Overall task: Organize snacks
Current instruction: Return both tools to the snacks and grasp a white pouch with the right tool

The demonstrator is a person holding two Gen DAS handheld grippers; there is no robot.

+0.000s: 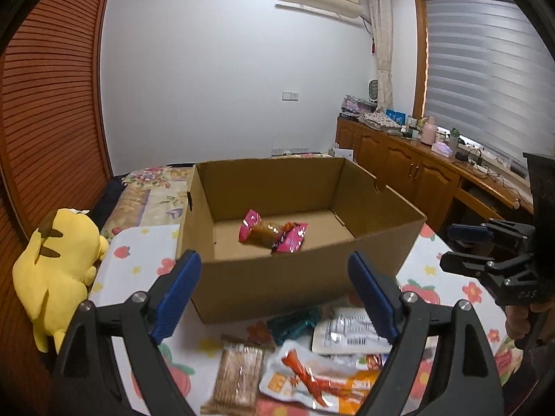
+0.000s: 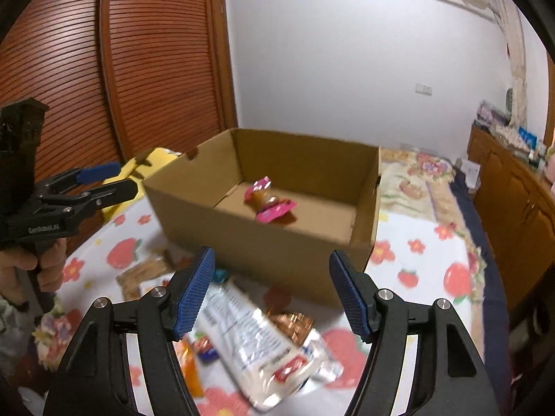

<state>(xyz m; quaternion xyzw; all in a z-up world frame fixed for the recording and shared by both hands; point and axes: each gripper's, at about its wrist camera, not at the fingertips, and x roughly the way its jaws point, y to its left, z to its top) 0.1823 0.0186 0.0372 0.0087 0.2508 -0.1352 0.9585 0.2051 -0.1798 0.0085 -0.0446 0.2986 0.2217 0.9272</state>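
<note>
A slatted wooden wardrobe door (image 1: 52, 97) fills the left wall, with a yellow plush toy (image 1: 59, 270) lying below it at the edge of a cloth printed with strawberries and flowers (image 1: 138, 256). On that cloth stands an open cardboard box (image 1: 298, 277) holding one pink-wrapped snack (image 1: 272, 234). Nearer, loose snack packets (image 1: 301, 364) lie in a heap. The left gripper (image 1: 274, 294) and right gripper (image 2: 272, 293) both have their fingers apart, holding nothing. At right, wooden cabinets (image 1: 409, 166) run beneath a blinded window (image 1: 485, 69).
</note>
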